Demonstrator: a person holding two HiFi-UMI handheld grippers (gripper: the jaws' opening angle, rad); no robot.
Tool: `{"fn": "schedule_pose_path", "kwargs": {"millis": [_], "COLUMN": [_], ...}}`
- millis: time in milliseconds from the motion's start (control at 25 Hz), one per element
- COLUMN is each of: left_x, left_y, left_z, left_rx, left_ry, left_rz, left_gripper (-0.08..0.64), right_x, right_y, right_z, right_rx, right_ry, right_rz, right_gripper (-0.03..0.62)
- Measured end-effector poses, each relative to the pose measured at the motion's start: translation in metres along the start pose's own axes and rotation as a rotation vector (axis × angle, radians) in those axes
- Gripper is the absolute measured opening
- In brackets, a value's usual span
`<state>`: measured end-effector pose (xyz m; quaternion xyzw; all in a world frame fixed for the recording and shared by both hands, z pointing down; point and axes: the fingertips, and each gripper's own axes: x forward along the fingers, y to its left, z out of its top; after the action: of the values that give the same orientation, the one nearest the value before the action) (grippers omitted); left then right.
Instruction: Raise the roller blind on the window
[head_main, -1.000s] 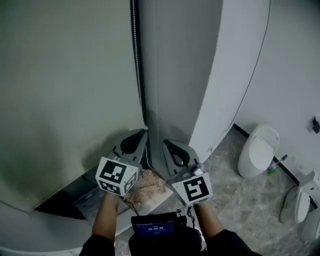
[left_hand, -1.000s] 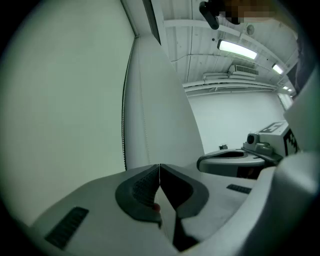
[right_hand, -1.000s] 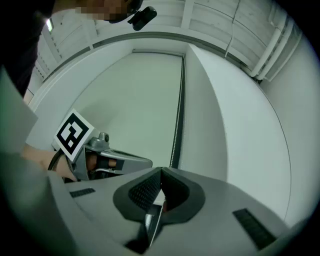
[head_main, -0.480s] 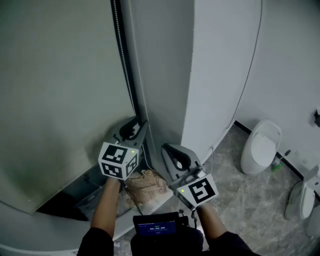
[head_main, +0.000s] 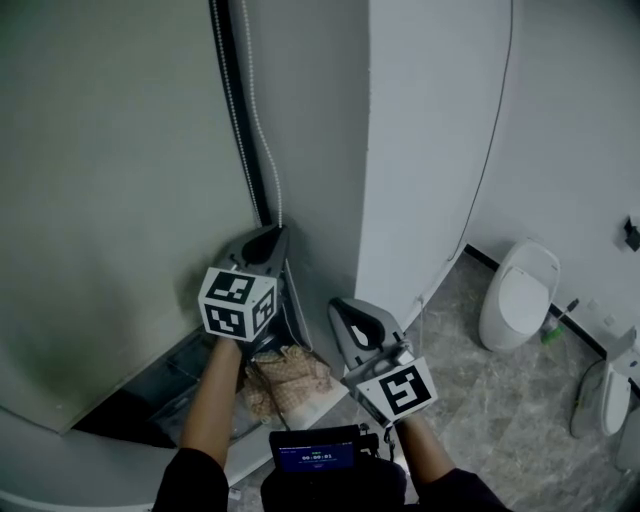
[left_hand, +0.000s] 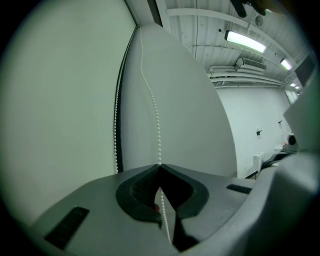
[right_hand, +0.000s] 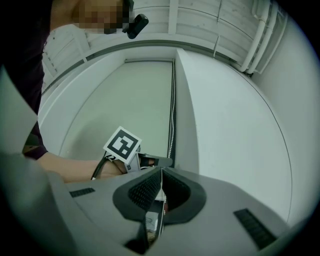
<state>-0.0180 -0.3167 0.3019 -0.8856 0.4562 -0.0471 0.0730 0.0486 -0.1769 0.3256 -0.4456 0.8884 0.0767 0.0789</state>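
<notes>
1. Nearest the body and lowest is the right claw (head_main: 338, 306). It is clenched, and its own view shows the thin white bead chain (left_hand: 158, 140) pinched between the pads, with beads trailing out beneath. I judge this to be the lower hold, placed to keep the loop from slipping back.
2. The left claw (head_main: 276, 236) is higher up, close in at the window recess. It is also clamped on the chain, which enters at the meeting jaw tips and runs straight up. One claw above the other reads as a hand-over-hand pull.
3. The chain hangs in the corner just beside the black side track (head_main: 231, 100), between the blind's edge and the pale grey recess wall (head_main: 320, 150). That is why both claws crowd this narrow strip.
4. The grey-green fabric roller blind (head_main: 110, 200) covers the window on the left, and its lower edge sits low near the sill. Most of the lift looks undone.
5. Far right, a white ceramic fixture (head_main: 517, 295) stands on the mottled stone floor (head_main: 480, 400), well apart from the claws and not involved.
</notes>
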Motion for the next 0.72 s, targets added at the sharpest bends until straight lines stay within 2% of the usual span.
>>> {"fn": "schedule_pose_path", "kwargs": {"millis": [240, 400, 480, 600, 640, 720], "left_x": [-0.074, -0.107, -0.115, -0.120, -0.121, -0.122], "left_y": [-0.008, -0.008, -0.006, -0.004, -0.004, -0.006], "left_z": [0.003, -0.002, -0.005, -0.007, -0.008, -0.008], "left_rx": [-0.020, -0.011, -0.012, 0.000, 0.004, 0.006], "left_ry": [-0.068, -0.069, -0.068, -0.061, -0.060, -0.059], "left_rz": [0.015, 0.048, 0.060, 0.072, 0.076, 0.079], "left_gripper": [0.009, 0.009, 0.009, 0.011, 0.009, 0.011], "right_x": [0.015, 0.033, 0.044, 0.067, 0.077, 0.097], "right_y": [0.019, 0.036, 0.048, 0.068, 0.072, 0.073], "right_z": [0.001, -0.002, 0.012, 0.041, 0.055, 0.088], "right_rx": [0.025, 0.070, 0.122, 0.195, 0.180, 0.125], "right_ry": [-0.021, -0.029, -0.064, -0.061, -0.061, -0.080], "right_rz": [0.061, 0.120, 0.195, 0.369, 0.406, 0.425], "right_gripper": [0.009, 0.009, 0.009, 0.025, 0.060, 0.086]}}
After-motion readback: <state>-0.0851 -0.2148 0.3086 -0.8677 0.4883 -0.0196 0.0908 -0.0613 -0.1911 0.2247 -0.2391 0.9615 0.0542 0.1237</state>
